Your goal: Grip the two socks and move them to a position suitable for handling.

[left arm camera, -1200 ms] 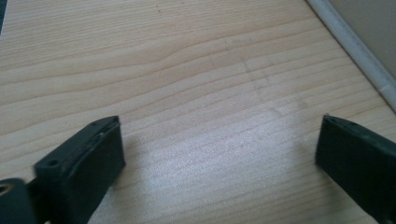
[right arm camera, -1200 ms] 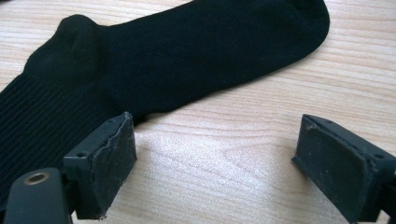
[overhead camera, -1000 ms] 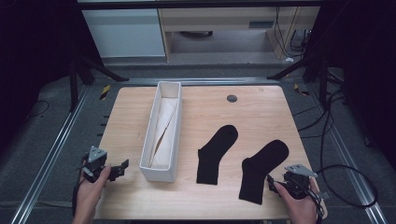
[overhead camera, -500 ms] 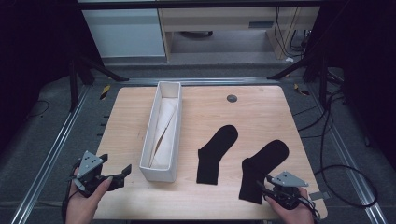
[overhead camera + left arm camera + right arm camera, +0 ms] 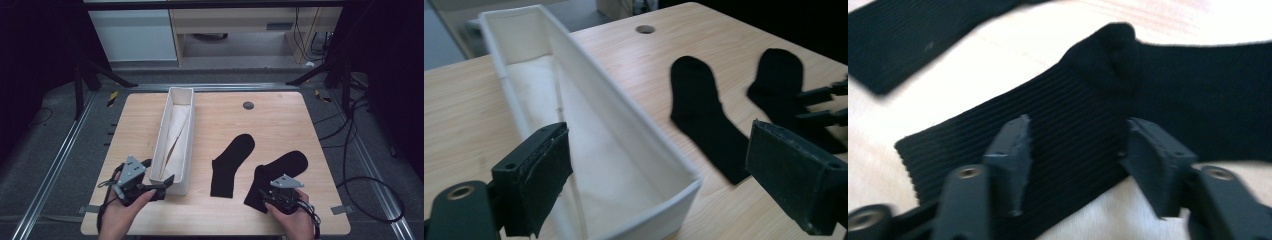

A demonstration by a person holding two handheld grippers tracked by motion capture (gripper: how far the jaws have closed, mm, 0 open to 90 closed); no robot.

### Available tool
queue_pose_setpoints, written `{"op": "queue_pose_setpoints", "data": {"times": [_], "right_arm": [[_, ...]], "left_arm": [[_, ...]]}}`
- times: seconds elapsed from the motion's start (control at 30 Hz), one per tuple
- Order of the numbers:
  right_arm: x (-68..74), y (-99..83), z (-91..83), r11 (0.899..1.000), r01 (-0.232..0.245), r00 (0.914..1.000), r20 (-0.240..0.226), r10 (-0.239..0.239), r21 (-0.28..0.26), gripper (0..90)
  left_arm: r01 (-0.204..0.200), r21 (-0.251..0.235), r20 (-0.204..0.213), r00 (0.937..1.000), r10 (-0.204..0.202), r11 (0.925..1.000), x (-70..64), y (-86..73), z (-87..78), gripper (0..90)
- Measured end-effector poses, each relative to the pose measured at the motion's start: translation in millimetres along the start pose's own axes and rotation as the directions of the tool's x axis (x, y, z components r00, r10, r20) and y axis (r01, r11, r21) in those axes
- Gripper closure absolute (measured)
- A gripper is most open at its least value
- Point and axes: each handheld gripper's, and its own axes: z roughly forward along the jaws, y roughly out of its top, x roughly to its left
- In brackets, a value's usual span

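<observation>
My right tongs (image 5: 1075,160) hang spread apart over the cuff end of the right sock (image 5: 277,175), which lies flat on the bench (image 5: 280,120) at its near right, long axis running from the near cuff away to the far right. The cuff sits between the jaws (not yet pinched). My left tongs (image 5: 155,182), also spread wide, hover at the white box's (image 5: 172,140) near end.
</observation>
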Motion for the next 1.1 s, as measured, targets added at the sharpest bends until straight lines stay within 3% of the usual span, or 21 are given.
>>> {"op": "queue_pose_setpoints", "data": {"times": [0.13,0.27,0.3,0.33,0.37,0.43,0.53,0.6,0.7,0.77,0.83,0.87,1.1], "right_arm": [[-11.9,18.6,-9.6,0.995,-0.060,0.9976,0.031,0.062,-0.080,38.8],[-39.3,33.9,-23.1,0.996,-0.044,0.9957,0.078,0.051,-0.083,38.5],[-39.3,33.9,-23.1,0.996,-0.044,0.9957,0.078,0.051,-0.083,38.5],[-59.3,39.7,-29.7,0.995,-0.061,0.9923,0.104,0.068,-0.075,38.4],[-66.8,41.1,-31.6,0.995,-0.059,0.9924,0.104,0.067,-0.077,40.0],[-84.7,44.0,-36.2,0.995,-0.061,0.9903,0.120,0.069,-0.073,47.1],[-112.4,43.7,-40.6,0.995,-0.075,0.9853,0.149,0.083,-0.063,61.9],[-124.9,42.0,-39.9,0.996,-0.075,0.9825,0.168,0.081,-0.044,69.8],[-143.1,38.7,-34.3,0.996,-0.083,0.9787,0.186,0.087,-0.026,78.0],[-151.0,36.3,-26.9,0.996,-0.090,0.9797,0.179,0.089,-0.006,78.2],[-155.9,34.4,-21.4,0.995,-0.099,0.9805,0.171,0.096,0.006,77.1],[-163.6,32.2,-12.6,0.991,-0.131,0.9813,0.142,0.130,0.001,71.2],[-171.0,32.4,13.6,0.987,-0.159,0.9817,0.110,0.155,0.028,67.5]], "left_arm": [[-0.056,0.007,0.065,0.9964,0.055,0.9984,-28.5,10.5,23.0,11.6],[-0.090,0.032,0.137,0.9870,0.085,0.9954,-55.9,16.8,50.8,13.4],[-0.090,0.032,0.137,0.9870,0.085,0.9954,-55.9,16.8,50.8,14.1],[-0.105,0.046,0.173,0.9804,0.095,0.9934,-71.3,18.2,64.8,14.9],[-0.118,0.049,0.185,0.9769,0.107,0.9919,-79.4,18.3,71.8,16.0],[-0.140,0.065,0.218,0.9682,0.123,0.9880,-95.9,16.8,89.5,19.8],[-0.129,0.086,0.256,0.9612,0.104,0.9878,-111.7,13.3,110.6,26.6],[-0.165,0.096,0.257,0.9567,0.136,0.9816,-123.9,10.3,124.0,29.4],[-0.187,0.117,0.271,0.9509,0.150,0.9753,-138.9,2.9,141.9,33.9],[-0.200,0.140,0.279,0.9477,0.155,0.9697,-146.4,-4.0,152.9,35.3],[-0.201,0.146,0.279,0.9477,0.155,0.9687,-148.4,-6.7,156.4,37.8],[-0.192,0.159,0.280,0.9495,0.143,0.9683,-151.5,-13.5,164.3,39.5],[-0.192,0.179,0.282,0.9496,0.137,0.9649,-156.6,-27.4,172.3,45.8]]}}
